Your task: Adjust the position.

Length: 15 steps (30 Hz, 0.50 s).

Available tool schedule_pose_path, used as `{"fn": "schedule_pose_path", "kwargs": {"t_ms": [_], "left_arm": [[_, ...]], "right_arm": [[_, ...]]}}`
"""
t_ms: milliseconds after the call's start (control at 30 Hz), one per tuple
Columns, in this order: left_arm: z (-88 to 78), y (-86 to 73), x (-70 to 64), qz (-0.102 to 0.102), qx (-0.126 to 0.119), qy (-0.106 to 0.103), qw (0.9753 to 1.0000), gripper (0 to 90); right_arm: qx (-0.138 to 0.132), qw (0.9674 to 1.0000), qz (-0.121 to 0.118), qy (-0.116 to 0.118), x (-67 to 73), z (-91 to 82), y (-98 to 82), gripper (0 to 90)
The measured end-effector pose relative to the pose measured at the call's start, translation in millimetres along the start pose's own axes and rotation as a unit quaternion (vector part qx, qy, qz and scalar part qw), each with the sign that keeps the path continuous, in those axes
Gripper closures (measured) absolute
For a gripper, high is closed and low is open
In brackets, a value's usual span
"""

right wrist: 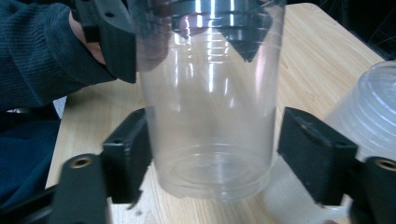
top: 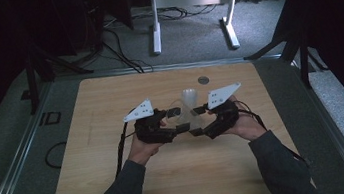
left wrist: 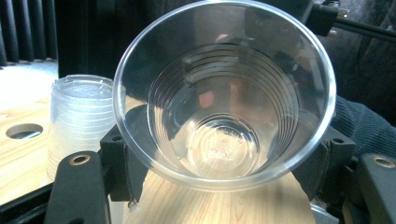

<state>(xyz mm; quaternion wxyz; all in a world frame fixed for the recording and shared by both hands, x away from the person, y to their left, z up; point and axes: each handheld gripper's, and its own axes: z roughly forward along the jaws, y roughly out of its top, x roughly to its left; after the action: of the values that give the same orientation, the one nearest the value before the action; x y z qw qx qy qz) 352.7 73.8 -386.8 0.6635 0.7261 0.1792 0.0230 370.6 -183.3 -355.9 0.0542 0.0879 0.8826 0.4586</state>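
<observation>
My left gripper (left wrist: 219,154) is clamped on the rim end of a clear plastic cup (left wrist: 224,93), mouth facing its camera. My right gripper (right wrist: 212,154) sits around the cup's base, left pad touching, right pad just off it. Stack of cups (left wrist: 79,123) on the table (top: 121,184) just beside.

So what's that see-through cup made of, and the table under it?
The cup looks like thin clear plastic, glossy: you can see straight through it, with shiny glints and ridged rings round its wall. The table looks like pale wood, matt, with grain lines running along it, though it could be a wood-look coating; the pictures can't settle that.
</observation>
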Motion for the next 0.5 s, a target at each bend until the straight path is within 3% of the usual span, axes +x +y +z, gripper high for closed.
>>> {"fn": "schedule_pose_path", "kwargs": {"t_ms": [167, 500], "left_arm": [[-1.3, 0.6, 0.2, -0.003, -0.005, 0.0, 1.0, 29.0], [-2.8, 0.9, -2.3, -0.005, -0.029, 0.003, 0.9996, 25.8]], "right_arm": [[0.003, 1.0, -0.004, 0.004, 0.6, 1.4, -0.7, 37.1], [-0.02, 0.9998, 0.004, 0.008, 0.7, 2.8, -1.2, 40.4]]}}
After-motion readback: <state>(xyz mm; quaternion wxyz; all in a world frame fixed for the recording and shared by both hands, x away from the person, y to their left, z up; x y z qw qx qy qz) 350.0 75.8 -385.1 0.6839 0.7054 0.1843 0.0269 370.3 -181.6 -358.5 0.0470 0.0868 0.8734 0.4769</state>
